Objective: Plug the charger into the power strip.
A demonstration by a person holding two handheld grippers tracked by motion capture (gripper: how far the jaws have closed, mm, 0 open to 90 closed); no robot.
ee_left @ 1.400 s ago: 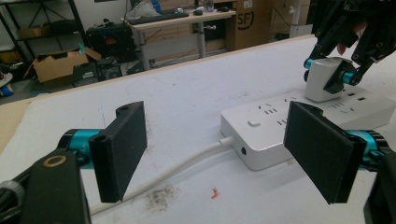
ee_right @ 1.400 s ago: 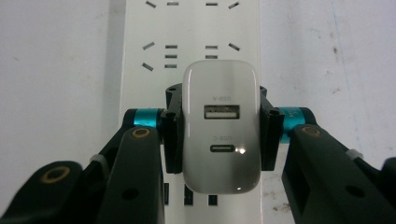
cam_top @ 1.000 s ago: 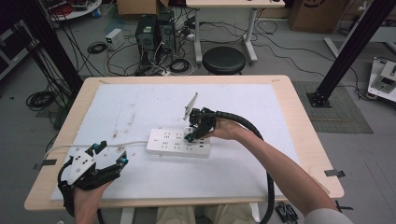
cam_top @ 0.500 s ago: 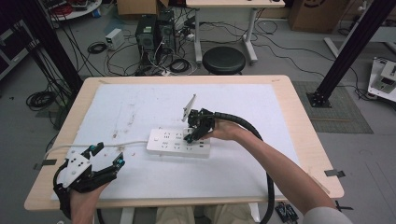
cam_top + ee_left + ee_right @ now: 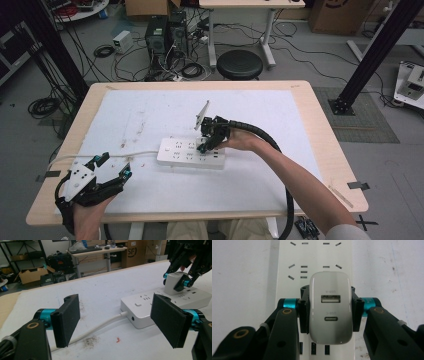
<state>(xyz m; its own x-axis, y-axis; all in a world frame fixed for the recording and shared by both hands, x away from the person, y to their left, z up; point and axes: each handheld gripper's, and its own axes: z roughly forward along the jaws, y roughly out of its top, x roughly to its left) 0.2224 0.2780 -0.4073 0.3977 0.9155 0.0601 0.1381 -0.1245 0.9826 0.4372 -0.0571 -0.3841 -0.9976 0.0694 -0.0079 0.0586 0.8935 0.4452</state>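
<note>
A white power strip [image 5: 190, 152] lies in the middle of the white mat, its cord [image 5: 100, 157] running off to the left. My right gripper [image 5: 206, 144] is shut on a white USB charger [image 5: 330, 307], held against the strip's top face [image 5: 314, 255]. The charger [image 5: 174, 283] stands upright on the strip [image 5: 160, 302] in the left gripper view, pinched between the right jaws. My left gripper [image 5: 111, 169] is open near the table's front left corner, jaws spread wide with nothing between them, a short way left of the strip.
The white mat [image 5: 260, 115] covers most of the wooden table [image 5: 320, 130]. A small grey plate [image 5: 202, 114] stands tilted behind the right gripper. A black stool [image 5: 240, 64], computer cases and cables sit on the floor beyond the far edge. Dirt marks and a red speck [image 5: 117, 340] dot the mat.
My left gripper has drifted slightly forward and right along the front left of the mat, staying open. The right gripper holds the charger on the strip in the same spot.
</note>
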